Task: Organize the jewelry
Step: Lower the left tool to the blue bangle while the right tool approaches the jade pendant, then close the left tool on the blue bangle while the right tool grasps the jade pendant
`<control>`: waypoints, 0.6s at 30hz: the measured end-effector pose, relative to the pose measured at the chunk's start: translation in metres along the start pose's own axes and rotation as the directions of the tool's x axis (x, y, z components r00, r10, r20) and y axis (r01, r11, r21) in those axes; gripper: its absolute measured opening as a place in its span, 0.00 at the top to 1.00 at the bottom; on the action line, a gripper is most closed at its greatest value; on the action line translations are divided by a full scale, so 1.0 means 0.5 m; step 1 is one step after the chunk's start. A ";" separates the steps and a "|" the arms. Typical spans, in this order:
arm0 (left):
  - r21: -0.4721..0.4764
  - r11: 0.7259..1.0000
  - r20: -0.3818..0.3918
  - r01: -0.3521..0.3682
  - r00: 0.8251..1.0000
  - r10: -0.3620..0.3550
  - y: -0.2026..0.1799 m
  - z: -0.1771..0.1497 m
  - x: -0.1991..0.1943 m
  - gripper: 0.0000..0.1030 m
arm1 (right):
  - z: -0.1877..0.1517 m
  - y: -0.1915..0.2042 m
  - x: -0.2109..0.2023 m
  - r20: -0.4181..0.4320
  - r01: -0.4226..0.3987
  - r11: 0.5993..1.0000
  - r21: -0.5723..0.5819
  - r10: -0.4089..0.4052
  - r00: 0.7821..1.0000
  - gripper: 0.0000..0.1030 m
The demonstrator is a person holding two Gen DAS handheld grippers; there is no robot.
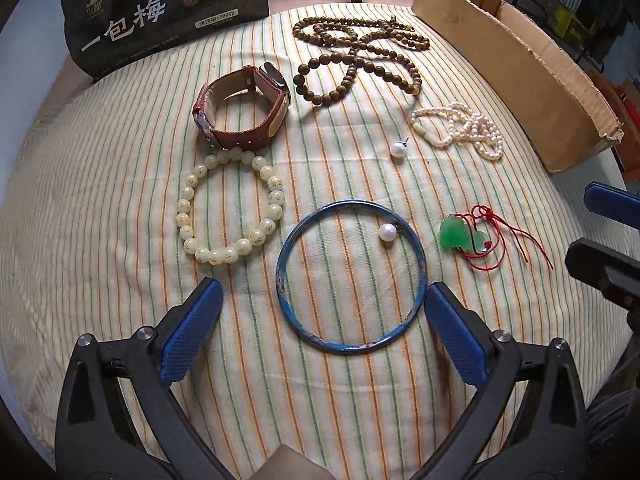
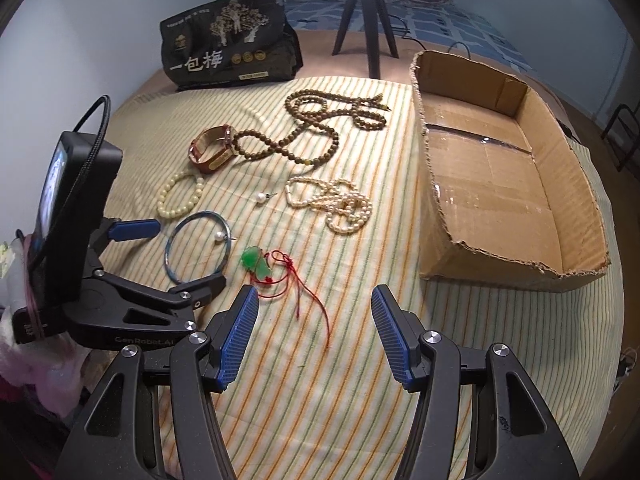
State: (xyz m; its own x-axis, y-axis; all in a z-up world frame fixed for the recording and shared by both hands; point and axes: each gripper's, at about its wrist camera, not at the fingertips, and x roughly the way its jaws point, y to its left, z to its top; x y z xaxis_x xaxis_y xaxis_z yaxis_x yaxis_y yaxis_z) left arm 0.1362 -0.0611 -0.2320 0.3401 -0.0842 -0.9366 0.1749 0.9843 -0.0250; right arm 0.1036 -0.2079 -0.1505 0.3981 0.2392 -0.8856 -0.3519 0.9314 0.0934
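Note:
A blue bangle [image 1: 280, 280] lies flat on the striped cloth [image 1: 120, 240]. My left gripper [image 1: 324, 320] stands open astride its near half, with neither pad pressing on it. A pearl earring [image 1: 387, 233] rests just inside the bangle's far rim, and a second one [image 1: 398, 148] lies farther off. In the right wrist view my right gripper [image 2: 316, 320] is open above the cloth, with the tail of a red cord under it. That cord belongs to the green jade pendant [image 2: 256, 262], which lies just right of the bangle [image 2: 172, 264].
A cream bead bracelet [image 1: 191, 180], a brown-strapped watch [image 1: 240, 140], a brown wooden bead necklace [image 1: 316, 62] and a pearl necklace [image 1: 472, 128] lie beyond the bangle. An open cardboard box [image 2: 500, 184] stands at the right. A black bag [image 2: 228, 52] and a tripod [image 2: 368, 20] stand behind.

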 end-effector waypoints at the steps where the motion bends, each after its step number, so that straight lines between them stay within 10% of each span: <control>1: -0.001 1.000 0.000 0.003 1.000 -0.003 0.000 0.000 0.000 0.00 | 0.000 0.002 0.000 0.000 0.000 1.000 -0.004 0.000 1.000 0.44; 10: -0.013 1.000 0.038 0.011 0.999 -0.010 0.013 -0.013 -0.021 0.03 | 0.003 0.012 0.004 -0.001 0.002 1.000 -0.023 -0.002 1.000 0.44; 18: -0.005 1.000 0.073 0.014 0.997 -0.014 0.011 -0.008 -0.032 0.29 | 0.006 0.016 0.012 -0.009 -0.003 1.000 -0.026 0.003 1.000 0.44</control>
State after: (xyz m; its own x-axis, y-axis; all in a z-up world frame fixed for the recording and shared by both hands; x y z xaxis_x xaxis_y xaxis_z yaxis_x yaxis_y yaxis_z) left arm 0.1277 -0.0539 -0.2184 0.4040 -0.1091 -0.9082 0.1750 0.9837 -0.0403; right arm 0.1057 -0.1983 -0.1539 0.3890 0.2394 -0.8896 -0.3754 0.9230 0.0841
